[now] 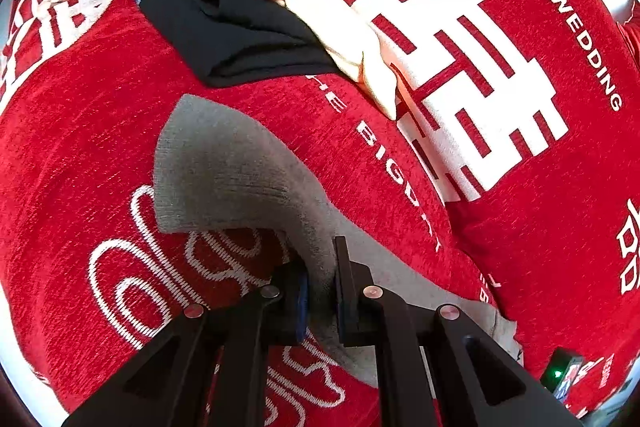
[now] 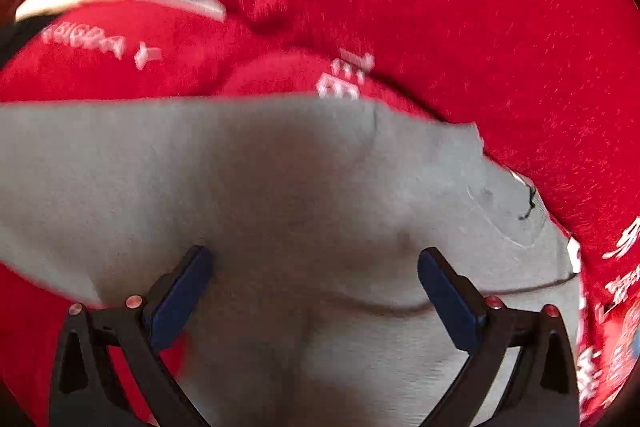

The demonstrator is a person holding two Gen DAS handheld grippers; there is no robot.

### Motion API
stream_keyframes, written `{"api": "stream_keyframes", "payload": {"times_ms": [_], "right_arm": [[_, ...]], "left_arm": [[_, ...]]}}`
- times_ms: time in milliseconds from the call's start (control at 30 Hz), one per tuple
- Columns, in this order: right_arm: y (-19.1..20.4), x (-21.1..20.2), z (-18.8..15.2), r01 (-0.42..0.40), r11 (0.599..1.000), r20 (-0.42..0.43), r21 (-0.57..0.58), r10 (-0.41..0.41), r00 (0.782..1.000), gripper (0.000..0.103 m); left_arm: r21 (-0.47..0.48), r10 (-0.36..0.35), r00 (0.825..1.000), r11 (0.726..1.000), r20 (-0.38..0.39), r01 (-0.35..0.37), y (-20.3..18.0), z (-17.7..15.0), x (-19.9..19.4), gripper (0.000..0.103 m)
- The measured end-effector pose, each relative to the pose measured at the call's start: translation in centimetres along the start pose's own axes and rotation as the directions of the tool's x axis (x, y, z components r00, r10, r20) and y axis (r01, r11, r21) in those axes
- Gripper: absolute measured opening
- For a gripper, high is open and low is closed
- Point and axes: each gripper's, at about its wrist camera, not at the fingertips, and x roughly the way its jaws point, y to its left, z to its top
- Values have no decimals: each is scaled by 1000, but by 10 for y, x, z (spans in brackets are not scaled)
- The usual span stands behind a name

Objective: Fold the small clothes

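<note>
Left gripper (image 1: 321, 281) pinches soft ribbed grey garment (image 1: 224, 167).

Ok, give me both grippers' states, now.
Left gripper: shut on the grey garment.
Right gripper: open over the same garment, holding nothing.

At the bottom centre of its view, the black two-finger left gripper (image 1: 321, 283) had its jaws pinched nearly together, while the black, blue-padded right gripper (image 2: 315, 293) stood spread wide across the lower frame.
</note>
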Motion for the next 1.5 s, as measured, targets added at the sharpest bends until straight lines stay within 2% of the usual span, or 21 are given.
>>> {"api": "stream_keyframes", "payload": {"times_ms": [33,67,100,200,300,433,600,800,967,1067,1133,1233,1333,1367,1400,1433,1467,1500], "right_arm": [[7,-2,2,-61,998,-11,-7,60,998,102],[16,-5,3,-154,988,-45,-29,153,987,101],[20,-12,1,-185,982,-33,-46,184,982,101],[8,-39,-9,-124,989,56,-82,129,990,101],[-40,-48,-31,-80,997,50,-14,81,995,101],[-127,-48,-77,-32,991,11,126,30,999,101],[-217,-58,-130,-13,962,-15,274,18,1000,101],[-283,-78,-168,-23,935,42,353,8,999,101],[-326,-73,-196,-36,916,57,399,14,998,101],[-348,-66,-214,-46,896,55,442,24,998,101],[-361,-60,-225,-58,878,51,475,38,998,101],[-372,-57,-239,-75,863,60,499,52,997,101],[-378,-57,-248,-103,855,83,508,70,994,101],[-378,-58,-250,-111,852,91,511,75,993,101],[-379,-58,-251,-119,850,98,513,80,992,101],[-380,-59,-252,-130,846,108,517,87,990,101],[-379,-59,-251,-137,844,112,519,92,989,101],[-379,-59,-251,-144,842,116,520,97,988,101]], "left_arm": [[-2,0,1000,1000,2,0,0,1,-2,11],[1,3,1000,1000,3,-3,-1,1,-3,11],[9,15,1000,1000,4,-15,-4,1,-4,11],[68,44,999,997,20,-46,-23,-4,-11,11],[148,57,998,987,20,-60,-56,-14,-16,11],[262,51,999,964,-17,-45,-117,-46,-12,11],[429,45,997,903,-55,-17,-214,-102,-10,11],[614,-8,996,787,-91,62,-337,-190,-22,11],[720,35,983,685,-183,109,-408,-286,8,11],[761,92,968,637,-234,124,-429,-341,36,11],[779,132,959,616,-250,118,-432,-369,52,11],[780,166,946,614,-277,120,-431,-396,73,11],[776,185,934,617,-304,131,-426,-406,81,12],[779,185,934,613,-307,135,-426,-406,80,14],[778,170,928,606,-332,167,-427,-406,79,39],[771,156,916,601,-370,209,-427,-405,79,80],[768,150,911,600,-383,224,-427,-401,75,94],[771,132,925,601,-356,211,-426,-396,68,98]]}}
